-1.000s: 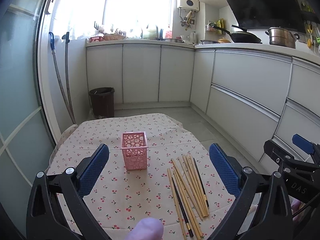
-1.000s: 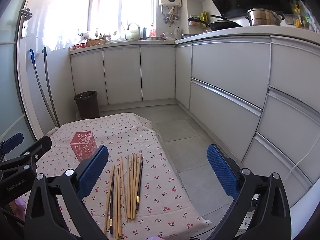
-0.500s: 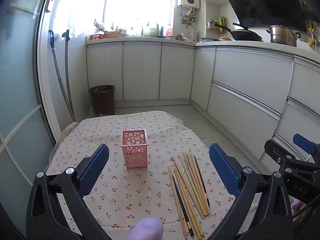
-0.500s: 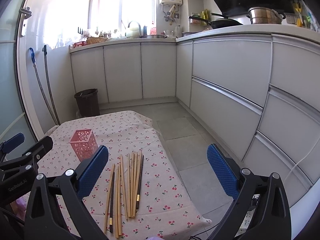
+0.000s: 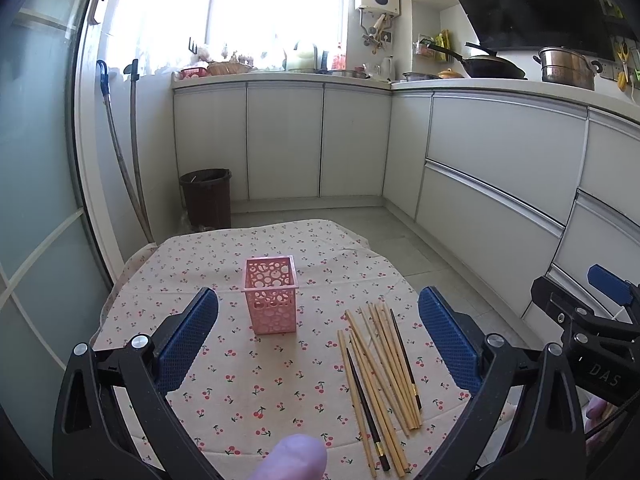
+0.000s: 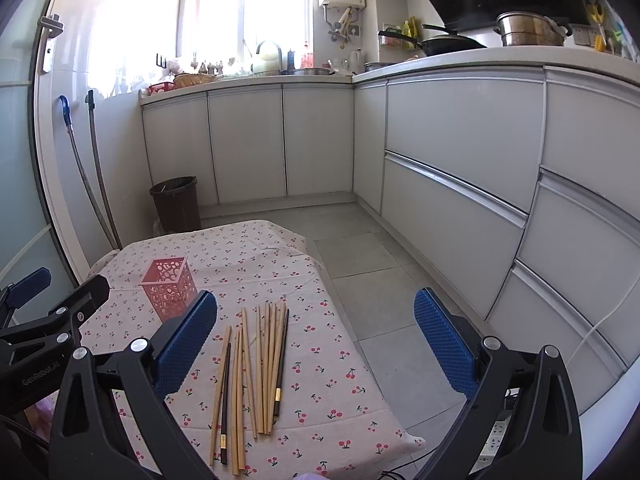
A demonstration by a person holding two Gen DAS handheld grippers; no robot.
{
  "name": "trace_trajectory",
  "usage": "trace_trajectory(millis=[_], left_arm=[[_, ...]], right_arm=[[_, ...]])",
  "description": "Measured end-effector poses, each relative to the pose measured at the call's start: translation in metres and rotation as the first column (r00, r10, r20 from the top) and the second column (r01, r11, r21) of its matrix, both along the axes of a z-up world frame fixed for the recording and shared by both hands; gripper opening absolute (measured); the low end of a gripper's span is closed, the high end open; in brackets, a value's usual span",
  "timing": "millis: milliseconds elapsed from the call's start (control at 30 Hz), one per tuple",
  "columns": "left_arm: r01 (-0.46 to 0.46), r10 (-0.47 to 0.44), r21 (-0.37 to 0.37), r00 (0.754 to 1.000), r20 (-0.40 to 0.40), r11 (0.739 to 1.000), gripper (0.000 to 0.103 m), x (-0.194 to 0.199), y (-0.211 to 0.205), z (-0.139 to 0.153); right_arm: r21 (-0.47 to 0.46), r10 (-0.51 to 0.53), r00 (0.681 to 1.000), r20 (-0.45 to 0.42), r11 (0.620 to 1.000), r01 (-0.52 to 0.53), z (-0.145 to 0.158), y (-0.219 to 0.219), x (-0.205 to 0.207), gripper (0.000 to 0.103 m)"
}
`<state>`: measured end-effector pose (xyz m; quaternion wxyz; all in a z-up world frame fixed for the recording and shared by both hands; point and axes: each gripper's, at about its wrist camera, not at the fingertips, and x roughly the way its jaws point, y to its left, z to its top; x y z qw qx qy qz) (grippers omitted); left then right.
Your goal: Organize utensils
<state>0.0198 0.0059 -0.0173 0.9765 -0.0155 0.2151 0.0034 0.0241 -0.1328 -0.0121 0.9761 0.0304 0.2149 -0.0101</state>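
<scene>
1. Several chopsticks [image 5: 380, 372], most pale wood and two dark with gold bands, lie loose and roughly side by side on the near right part of the worktop [image 5: 224, 264]. Some cross over one another, so an exact count is hard.
2. One pink perforated holder [image 5: 271, 294] stands upright to the left of the chopsticks and a little farther away, clearly apart from them. Nothing shows above its rim, so it looks empty.
3. By that layout, the task appears to be at its start: no chopstick is in the holder, and the whole bundle is left to pick up and drop in.
4. Covering the worktop is a cloth printed with small cherries; it hangs over the far and right edges.
5. Left gripper [image 5: 318, 334] hovers above the near edge of the worktop, its blue pads wide apart and holding nothing. The holder sits in the gap between them, farther off, so this gripper is roughly lined up with it.
6. Right gripper [image 6: 316, 334] is also spread wide and empty, raised above the near right corner. The chopsticks lie below, close to its left pad, and it touches none of them.
7. Beyond the worktop are white kitchen cabinets [image 6: 248, 144], a tiled floor and a dark waste bin [image 5: 206, 198] at the far left.
</scene>
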Motion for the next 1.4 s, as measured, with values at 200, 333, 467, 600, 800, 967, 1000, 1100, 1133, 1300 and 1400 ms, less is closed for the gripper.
trace_trajectory(millis=[200, 333, 467, 600, 800, 967, 1000, 1100, 1133, 1300, 1400], left_arm=[[0.004, -0.004, 0.002, 1.000, -0.004, 1.000, 0.096, 0.001, -0.001, 0.000], [0.003, -0.003, 0.002, 1.000, -0.002, 1.000, 0.096, 0.001, -0.002, 0.000], [0.002, -0.002, 0.002, 1.000, -0.002, 1.000, 0.096, 0.001, -0.002, -0.001], [0.002, -0.002, 0.004, 1.000, -0.004, 1.000, 0.096, 0.001, -0.002, -0.001], [-0.002, 0.002, 0.003, 1.000, -0.009, 1.000, 0.096, 0.001, -0.001, -0.002], [-0.002, 0.002, 0.003, 1.000, -0.019, 1.000, 0.096, 0.002, 0.000, -0.004], [-0.003, 0.003, 0.003, 1.000, -0.022, 1.000, 0.096, 0.003, 0.000, -0.004], [-0.010, 0.010, 0.003, 0.999, -0.042, 1.000, 0.096, 0.006, 0.001, -0.006], [-0.013, 0.013, 0.003, 0.998, -0.058, 1.000, 0.096, 0.009, 0.001, -0.008], [-0.019, 0.016, -0.012, 0.973, -0.232, 1.000, 0.096, 0.034, 0.008, -0.031], [0.008, -0.027, -0.044, 0.895, -0.444, 0.999, 0.096, 0.058, 0.010, -0.064]], right_arm=[[-0.003, 0.001, 1.000, -0.001, 1.000, -0.001, 0.000, 0.001, -0.001, 0.096], [-0.002, 0.001, 1.000, -0.001, 1.000, -0.001, 0.000, 0.000, 0.000, 0.096], [-0.003, 0.002, 1.000, -0.001, 1.000, -0.002, 0.000, 0.001, -0.001, 0.096], [-0.002, 0.001, 1.000, -0.002, 1.000, -0.001, 0.000, 0.000, -0.001, 0.096], [-0.004, 0.001, 1.000, -0.002, 1.000, -0.001, 0.000, 0.001, -0.001, 0.096], [-0.007, 0.001, 1.000, -0.007, 1.000, -0.001, -0.001, 0.002, 0.000, 0.096], [-0.008, 0.001, 1.000, -0.009, 1.000, -0.001, -0.001, 0.001, 0.001, 0.096], [-0.013, -0.002, 1.000, -0.021, 1.000, 0.002, -0.002, 0.001, 0.002, 0.096], [-0.011, 0.000, 1.000, -0.029, 1.000, -0.001, -0.003, 0.001, 0.003, 0.096], [0.007, 0.039, 0.990, -0.132, 0.999, -0.038, -0.009, 0.003, 0.019, 0.096], [0.062, 0.072, 0.976, -0.203, 0.996, -0.061, -0.007, -0.001, 0.036, 0.096]])
